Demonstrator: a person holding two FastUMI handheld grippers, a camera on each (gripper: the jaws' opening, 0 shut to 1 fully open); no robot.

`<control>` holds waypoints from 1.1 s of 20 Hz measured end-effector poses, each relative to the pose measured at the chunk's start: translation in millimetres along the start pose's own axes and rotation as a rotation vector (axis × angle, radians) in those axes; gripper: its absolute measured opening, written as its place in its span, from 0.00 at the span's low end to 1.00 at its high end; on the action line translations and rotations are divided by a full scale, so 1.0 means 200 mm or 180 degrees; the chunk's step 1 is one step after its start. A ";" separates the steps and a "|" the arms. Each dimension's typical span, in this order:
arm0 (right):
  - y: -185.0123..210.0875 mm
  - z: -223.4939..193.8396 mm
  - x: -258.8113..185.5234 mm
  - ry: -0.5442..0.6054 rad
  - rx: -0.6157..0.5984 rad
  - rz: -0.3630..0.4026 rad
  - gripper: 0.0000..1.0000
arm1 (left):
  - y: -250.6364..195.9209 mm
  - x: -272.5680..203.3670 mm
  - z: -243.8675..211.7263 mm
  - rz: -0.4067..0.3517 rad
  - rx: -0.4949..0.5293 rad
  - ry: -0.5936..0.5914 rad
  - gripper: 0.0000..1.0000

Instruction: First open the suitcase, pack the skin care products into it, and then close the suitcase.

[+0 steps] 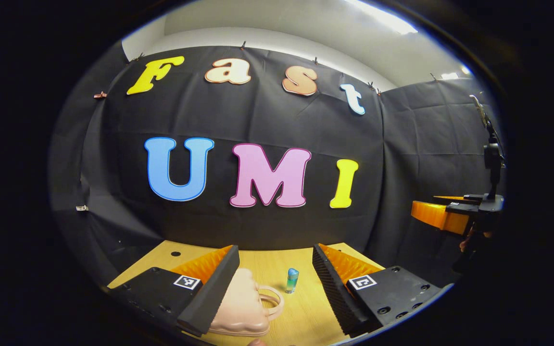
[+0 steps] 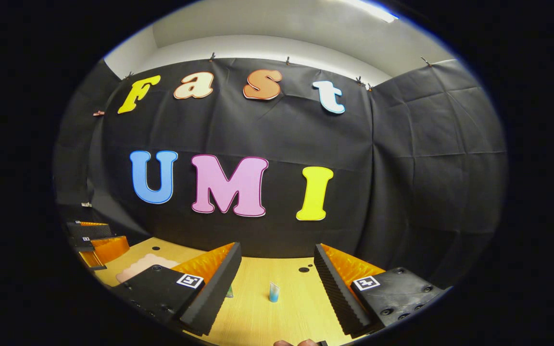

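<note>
Lying closed under the left hand-held gripper (image 1: 275, 283): the suitcase (image 1: 241, 305).

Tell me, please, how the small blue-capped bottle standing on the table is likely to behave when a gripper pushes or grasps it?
The small bottle stands upright and looks tall for its narrow base, so a sideways push would probably tip it. It looks rounded, so once down it may roll on the smooth wooden table. Being small, it is likely light.

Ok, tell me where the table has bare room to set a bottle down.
Bare wood lies right of the small blue-capped bottle, toward the table edge, and between that bottle and the black cloth wall behind it. The left is crowded: the pink suitcase sits there, its handle close to the bottle. Both grippers, left and right, are open.
</note>
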State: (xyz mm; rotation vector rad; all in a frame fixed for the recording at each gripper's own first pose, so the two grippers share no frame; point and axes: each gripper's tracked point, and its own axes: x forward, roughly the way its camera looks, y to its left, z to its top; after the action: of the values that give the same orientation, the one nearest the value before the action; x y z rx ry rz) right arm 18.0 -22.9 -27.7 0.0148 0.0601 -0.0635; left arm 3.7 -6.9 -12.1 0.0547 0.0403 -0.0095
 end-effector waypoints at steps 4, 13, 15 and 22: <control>-0.02 0.00 0.03 -0.0021 -0.0064 -0.0026 0.96 | -0.03 0.04 -0.02 -0.0046 -0.0001 0.0044 0.96; -0.10 -0.04 0.19 -0.0033 -0.0142 0.0016 0.96 | -0.13 0.22 -0.20 -0.0182 -0.0092 0.0368 0.96; -0.14 -0.04 0.24 -0.0052 -0.0142 0.0028 0.96 | -0.18 0.30 -0.28 -0.0271 -0.0174 0.0542 0.96; -0.38 -0.22 0.34 0.0126 -0.0125 -0.0025 0.95 | -0.24 0.60 -0.89 -0.0310 -0.1001 0.2213 0.95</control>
State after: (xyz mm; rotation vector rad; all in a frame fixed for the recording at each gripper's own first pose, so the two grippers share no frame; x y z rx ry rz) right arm 79.1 -102.8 -77.0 -0.0233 0.1009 -0.0698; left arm 116.8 -46.0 -197.6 -0.2614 0.7382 -0.0810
